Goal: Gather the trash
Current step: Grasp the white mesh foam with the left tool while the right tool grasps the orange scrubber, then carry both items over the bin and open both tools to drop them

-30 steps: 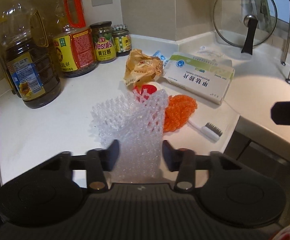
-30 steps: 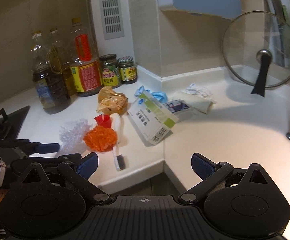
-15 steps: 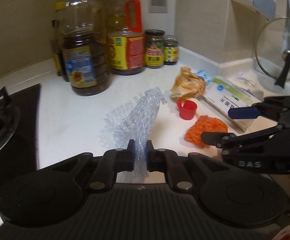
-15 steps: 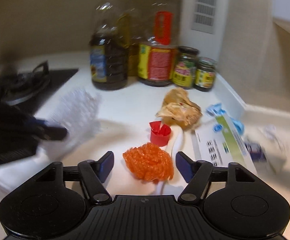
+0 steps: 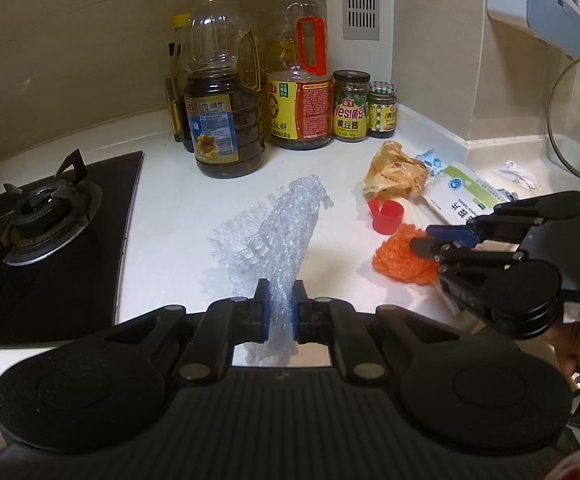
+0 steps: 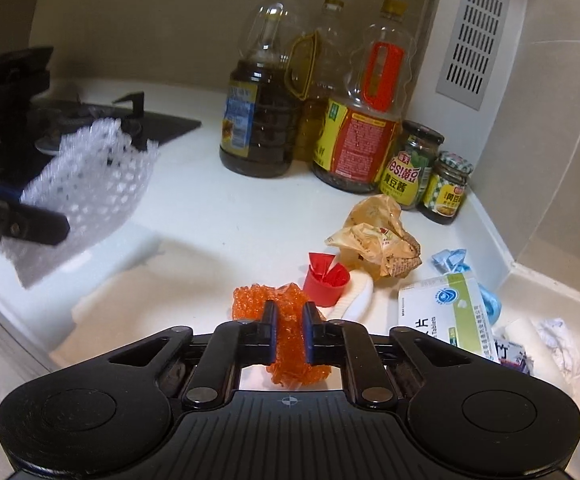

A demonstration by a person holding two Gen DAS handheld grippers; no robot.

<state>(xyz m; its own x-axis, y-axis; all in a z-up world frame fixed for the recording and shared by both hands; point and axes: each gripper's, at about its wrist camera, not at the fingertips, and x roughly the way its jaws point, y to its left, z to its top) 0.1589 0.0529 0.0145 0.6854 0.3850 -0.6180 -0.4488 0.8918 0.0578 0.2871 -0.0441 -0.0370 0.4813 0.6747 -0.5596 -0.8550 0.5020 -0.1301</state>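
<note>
My left gripper (image 5: 280, 303) is shut on a clear foam net sleeve (image 5: 278, 224) and holds it up off the white counter; the sleeve also shows in the right wrist view (image 6: 90, 184). My right gripper (image 6: 290, 330) is shut on an orange mesh wad (image 6: 286, 320), seen in the left wrist view (image 5: 401, 256) at the right. A crumpled tan wrapper (image 6: 377, 236), a red cap (image 6: 325, 280), a white and green medicine box (image 6: 445, 316) and blue crumpled scraps (image 6: 451, 260) lie on the counter.
Oil bottles (image 5: 222, 100) and sauce jars (image 5: 351, 106) stand at the back wall. A gas hob (image 5: 46, 216) is at the left. A glass pot lid (image 5: 577, 116) leans at the right. A white brush handle (image 6: 355, 292) lies by the cap.
My right gripper has closed on the orange mesh wad. My left gripper, shut on the foam net, has pulled back and left and lifted it.
</note>
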